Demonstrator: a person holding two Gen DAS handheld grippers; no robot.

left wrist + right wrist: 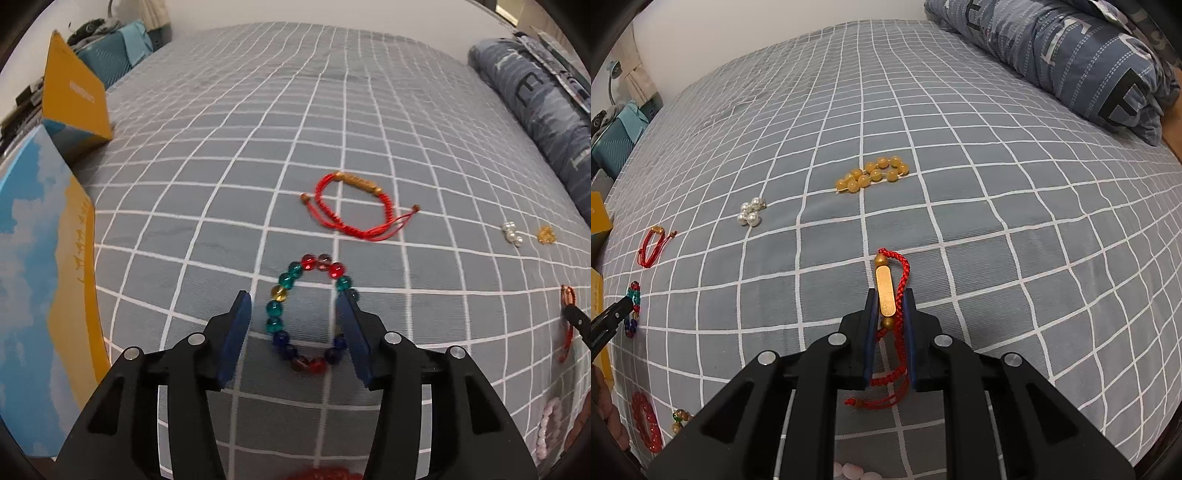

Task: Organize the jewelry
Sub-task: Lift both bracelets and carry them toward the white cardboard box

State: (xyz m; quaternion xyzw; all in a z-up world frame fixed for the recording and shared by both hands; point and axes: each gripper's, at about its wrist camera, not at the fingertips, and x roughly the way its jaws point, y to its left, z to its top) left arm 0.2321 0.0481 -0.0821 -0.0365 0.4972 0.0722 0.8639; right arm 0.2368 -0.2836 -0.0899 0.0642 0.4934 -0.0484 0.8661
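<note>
On the grey checked bedsheet (221, 155), a multicoloured bead bracelet (295, 291) lies flat between the spread fingers of the left gripper (295, 301), whose blue pads flank it with the right pad at the loop's edge, while a red cord bracelet (354, 206) with a gold tube lies just beyond it. Between the nearly closed fingers of the right gripper (890, 301), a second red braided bracelet (897, 291) with a gold bar is clamped. Farther out lie a pearl cluster (750, 212), an amber bead bracelet (873, 173), a blue-and-yellow box (44, 266) at the left and a patterned quilt (1071, 55) at the right.
</note>
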